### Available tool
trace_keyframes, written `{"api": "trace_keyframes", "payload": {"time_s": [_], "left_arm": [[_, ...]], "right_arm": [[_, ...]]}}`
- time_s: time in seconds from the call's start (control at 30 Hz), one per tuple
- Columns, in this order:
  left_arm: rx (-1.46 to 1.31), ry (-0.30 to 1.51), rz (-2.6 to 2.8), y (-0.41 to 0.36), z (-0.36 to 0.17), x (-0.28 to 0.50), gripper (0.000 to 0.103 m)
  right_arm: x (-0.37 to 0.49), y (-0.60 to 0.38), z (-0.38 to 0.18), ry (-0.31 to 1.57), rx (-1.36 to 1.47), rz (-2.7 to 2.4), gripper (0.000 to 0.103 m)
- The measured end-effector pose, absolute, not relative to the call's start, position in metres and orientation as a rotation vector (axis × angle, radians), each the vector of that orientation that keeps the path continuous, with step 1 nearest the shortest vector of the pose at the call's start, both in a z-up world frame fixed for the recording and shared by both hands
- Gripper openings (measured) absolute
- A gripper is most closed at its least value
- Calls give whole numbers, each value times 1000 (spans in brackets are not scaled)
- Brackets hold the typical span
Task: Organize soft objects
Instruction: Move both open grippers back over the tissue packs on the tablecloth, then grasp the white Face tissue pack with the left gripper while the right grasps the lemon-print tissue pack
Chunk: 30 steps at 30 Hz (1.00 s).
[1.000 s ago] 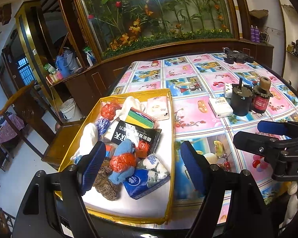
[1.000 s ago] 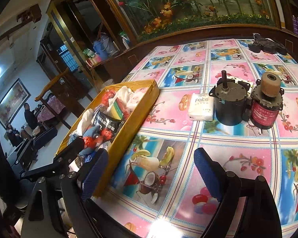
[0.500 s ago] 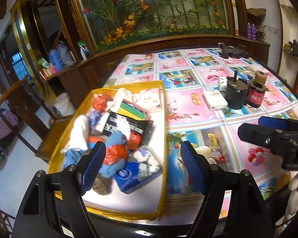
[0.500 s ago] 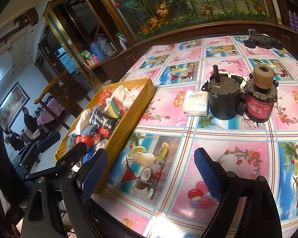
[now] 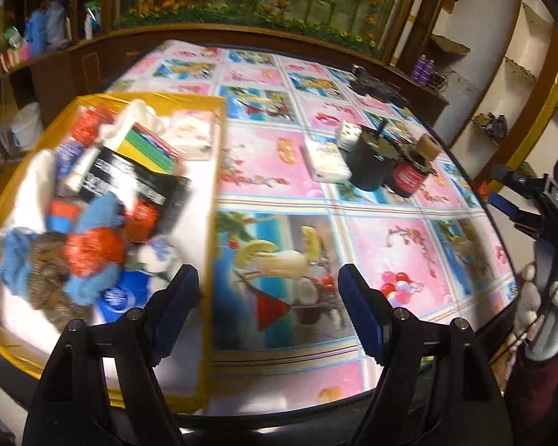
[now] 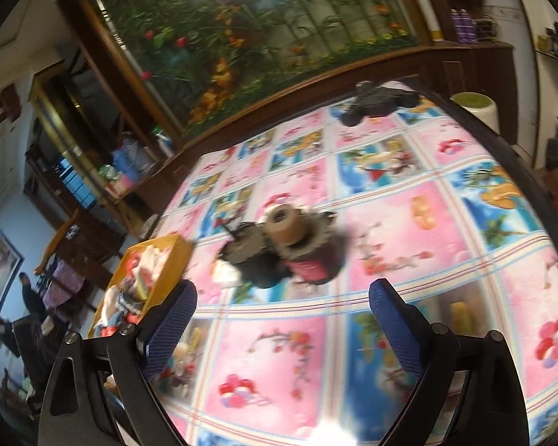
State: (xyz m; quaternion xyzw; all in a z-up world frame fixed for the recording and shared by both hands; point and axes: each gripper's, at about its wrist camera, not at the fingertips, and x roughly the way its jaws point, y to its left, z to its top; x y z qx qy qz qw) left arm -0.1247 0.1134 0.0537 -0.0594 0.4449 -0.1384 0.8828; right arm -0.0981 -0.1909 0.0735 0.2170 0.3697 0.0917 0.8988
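Observation:
A yellow tray (image 5: 208,200) on the table's left side holds several soft things: a blue cloth, red mesh balls (image 5: 93,249), a white tissue pack (image 5: 193,135) and a black packet (image 5: 130,182). The tray also shows in the right wrist view (image 6: 167,256). A white tissue pack (image 5: 325,161) lies on the tablecloth beside two motors. My left gripper (image 5: 268,297) is open and empty above the table's near edge, beside the tray. My right gripper (image 6: 279,319) is open and empty above the table, also seen at the right in the left wrist view (image 5: 517,200).
A black motor (image 5: 370,165) and a red-banded motor (image 5: 409,176) stand mid-table; they also show in the right wrist view (image 6: 279,252). A black device (image 6: 379,102) lies at the far edge. The flowered tablecloth (image 5: 409,252) covers the table. A wooden cabinet stands behind.
Both views have swung to the right and are blurred. The left gripper has shifted from over the tray to the tablecloth beside it. The right gripper has moved away right and tilted.

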Motion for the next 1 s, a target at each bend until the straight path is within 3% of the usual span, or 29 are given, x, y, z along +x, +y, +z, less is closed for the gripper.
{"api": "trace_keyframes", "payload": {"time_s": [0.33,0.6,0.73,1.0], "left_arm": [[-102,962,-361,87,60,-90,77],[17,986,-440,41,54,-34,77],[237,985,-516,18,53,-6,77],[447,989,-725,-6,43,35,77]], "right_arm": [[-34,-216,77,893,446,213,95],[96,-173,104,1106,78,289,95],[152,-134,88,1269,-100,364,94],[234,-79,42,1477,-132,480,94]]}}
